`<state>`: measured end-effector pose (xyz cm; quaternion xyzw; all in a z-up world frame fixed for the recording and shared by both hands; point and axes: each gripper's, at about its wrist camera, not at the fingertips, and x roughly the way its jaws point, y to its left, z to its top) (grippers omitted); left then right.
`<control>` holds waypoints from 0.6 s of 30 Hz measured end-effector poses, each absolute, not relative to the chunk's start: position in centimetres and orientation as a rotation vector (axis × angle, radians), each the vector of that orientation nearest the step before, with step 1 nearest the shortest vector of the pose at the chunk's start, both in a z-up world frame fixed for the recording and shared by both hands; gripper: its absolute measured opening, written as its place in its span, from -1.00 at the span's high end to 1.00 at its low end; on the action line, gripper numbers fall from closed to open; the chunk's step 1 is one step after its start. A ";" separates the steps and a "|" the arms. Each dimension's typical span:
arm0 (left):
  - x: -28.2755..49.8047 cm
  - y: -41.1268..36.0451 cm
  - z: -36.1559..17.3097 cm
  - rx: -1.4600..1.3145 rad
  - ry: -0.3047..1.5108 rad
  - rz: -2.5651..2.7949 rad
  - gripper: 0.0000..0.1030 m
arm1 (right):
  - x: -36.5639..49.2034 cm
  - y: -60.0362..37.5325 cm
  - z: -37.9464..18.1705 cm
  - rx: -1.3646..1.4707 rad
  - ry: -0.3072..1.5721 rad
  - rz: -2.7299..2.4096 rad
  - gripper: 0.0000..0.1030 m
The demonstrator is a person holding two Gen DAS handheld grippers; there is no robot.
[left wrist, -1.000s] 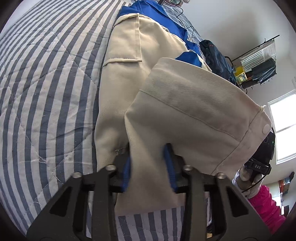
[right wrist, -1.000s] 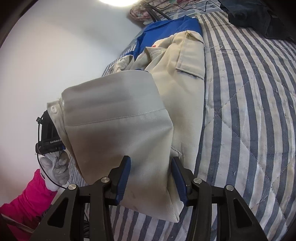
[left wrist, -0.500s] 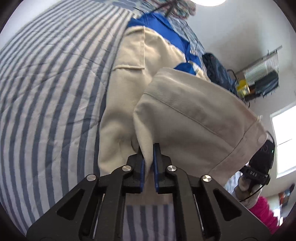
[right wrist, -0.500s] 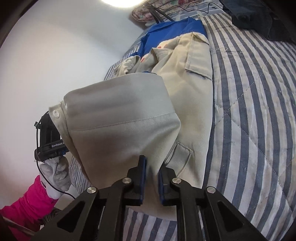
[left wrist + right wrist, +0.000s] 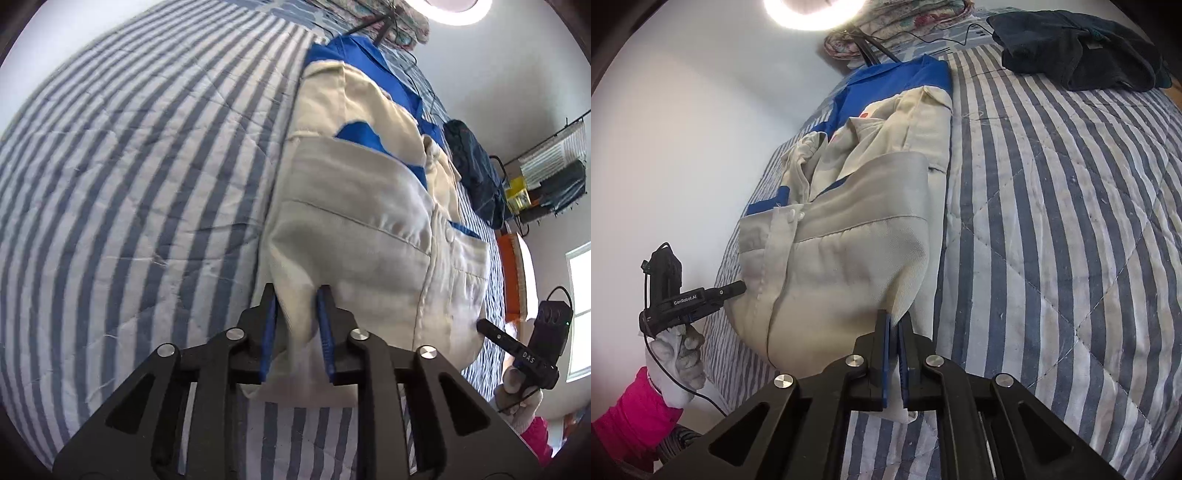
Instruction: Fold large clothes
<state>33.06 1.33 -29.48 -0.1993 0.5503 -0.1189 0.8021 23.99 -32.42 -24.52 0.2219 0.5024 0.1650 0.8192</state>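
Both wrist views close, angled down (opposite sides), sharing the beige jacket [image 5: 354, 221] [image 5: 857, 251]

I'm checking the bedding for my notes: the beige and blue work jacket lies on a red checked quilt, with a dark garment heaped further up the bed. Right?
Not quite. The quilt is blue and white striped, not red checked, as the right wrist view shows. The beige and blue work jacket does lie on it, and the dark garment is heaped further up the bed.

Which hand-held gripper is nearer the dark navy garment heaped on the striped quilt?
Right. The right hand-held gripper pinches the beige jacket's hem on that garment's side; the left hand-held gripper holds the far side, jaws opening.
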 end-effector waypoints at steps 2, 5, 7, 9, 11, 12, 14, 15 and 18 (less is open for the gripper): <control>32.6 2.0 -28.0 -0.419 1.122 -0.249 0.58 | 23.8 -33.2 -23.5 0.428 1.034 0.295 0.69; 31.7 2.5 -25.9 -0.374 1.041 -0.276 0.58 | 23.5 -33.9 -21.7 0.386 0.981 0.277 0.65; 31.7 1.2 -24.8 -0.298 0.993 -0.310 0.58 | 23.1 -33.3 -20.4 0.352 0.935 0.297 0.51; 32.2 -0.3 -24.5 -0.236 0.968 -0.346 0.58 | 23.3 -31.7 -19.5 0.285 0.889 0.317 0.38; 33.4 -1.7 -25.1 -0.194 0.987 -0.358 0.58 | 23.9 -29.9 -19.2 0.219 0.861 0.338 0.36; 34.2 -2.2 -25.5 -0.184 1.001 -0.351 0.58 | 24.3 -29.0 -19.2 0.192 0.861 0.347 0.36; 35.5 -3.0 -26.8 -0.164 1.038 -0.333 0.58 | 25.6 -27.5 -19.9 0.146 0.884 0.356 0.36; 36.1 -3.2 -27.4 -0.163 1.060 -0.323 0.58 | 26.2 -26.9 -20.5 0.124 0.905 0.354 0.36; 37.5 -3.4 -29.9 -0.202 1.119 -0.325 0.58 | 28.2 -26.1 -23.0 0.064 1.009 0.318 0.40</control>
